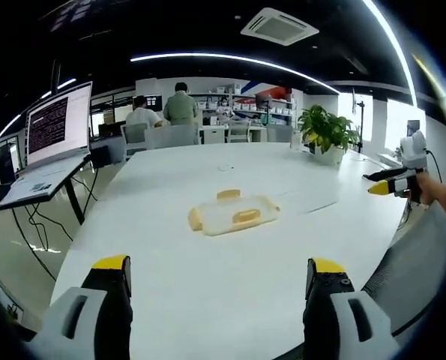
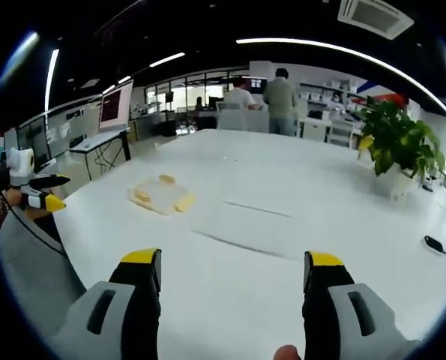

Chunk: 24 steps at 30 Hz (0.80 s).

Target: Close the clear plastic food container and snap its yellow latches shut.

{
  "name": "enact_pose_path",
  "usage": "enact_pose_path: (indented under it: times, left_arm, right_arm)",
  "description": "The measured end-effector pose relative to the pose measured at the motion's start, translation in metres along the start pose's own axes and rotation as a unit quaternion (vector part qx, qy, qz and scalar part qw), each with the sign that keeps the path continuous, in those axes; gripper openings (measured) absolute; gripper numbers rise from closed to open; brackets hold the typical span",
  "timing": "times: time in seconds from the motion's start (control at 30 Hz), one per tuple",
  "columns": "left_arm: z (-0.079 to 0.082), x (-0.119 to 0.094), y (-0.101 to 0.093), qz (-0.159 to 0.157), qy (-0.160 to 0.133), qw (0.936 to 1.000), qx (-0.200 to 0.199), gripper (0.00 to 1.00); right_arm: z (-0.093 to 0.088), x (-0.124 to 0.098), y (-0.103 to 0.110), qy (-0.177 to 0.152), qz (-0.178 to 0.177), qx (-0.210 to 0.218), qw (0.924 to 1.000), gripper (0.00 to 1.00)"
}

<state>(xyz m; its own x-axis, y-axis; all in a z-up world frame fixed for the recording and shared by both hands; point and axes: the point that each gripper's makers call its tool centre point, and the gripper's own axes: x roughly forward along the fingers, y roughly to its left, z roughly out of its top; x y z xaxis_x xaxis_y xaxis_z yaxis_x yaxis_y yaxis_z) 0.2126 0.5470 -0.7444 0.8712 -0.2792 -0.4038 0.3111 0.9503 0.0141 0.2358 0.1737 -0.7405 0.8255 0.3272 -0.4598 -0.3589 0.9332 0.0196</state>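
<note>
Open-plan office, ceiling light strips overhead, and a broad white worktop [image 1: 230,270] runs away from both cameras toward seated people at the far end. Out on that worktop lies the clear plastic food container [image 1: 234,214], flat and low, its lid seemingly down, with yellow latches [image 1: 246,217] showing along its sides. In the left gripper view it sits straight ahead of the left gripper [image 1: 219,289], well apart from it, long axis running roughly across the view. In the right gripper view the container [image 2: 161,195] lies ahead and off to the left of the right gripper [image 2: 232,279], farther away and beyond a faint clear sheet on the worktop. By these frames the left gripper looks the nearer and better lined up for a first reach. Both grippers stand with jaws spread wide, holding and touching nothing. A potted plant [image 1: 327,131] stands at the far right of the worktop, and a laptop [image 1: 54,139] sits on a stand to the left.
</note>
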Motion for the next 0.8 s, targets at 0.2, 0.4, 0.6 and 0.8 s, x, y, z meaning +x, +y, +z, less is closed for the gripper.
enact_pose_path:
  times: [0.2, 0.4, 0.6, 0.8]
  left_arm:
    - [-0.0016, 0.0005, 0.0004, -0.001, 0.004, 1.0000, 0.001, 0.93]
    - [-0.0016, 0.0016, 0.0010, -0.001, 0.006, 1.0000, -0.002, 0.93]
    - [0.0006, 0.0037, -0.0002, -0.009, 0.006, 0.9999, -0.001, 0.93]
    - [0.0050, 0.0097, 0.0042, -0.015, 0.010, 0.9997, 0.017, 0.93]
  right_arm:
    - [-0.0013, 0.0008, 0.0006, 0.003, 0.001, 0.001, 1.0000, 0.76]
    - [-0.0023, 0.0027, 0.0011, 0.007, 0.002, 0.004, 1.0000, 0.75]
    - [-0.0012, 0.0042, -0.0002, 0.007, 0.002, 0.008, 0.9999, 0.75]
    - [0.0050, 0.0084, -0.0039, 0.003, -0.002, 0.011, 0.9999, 0.75]
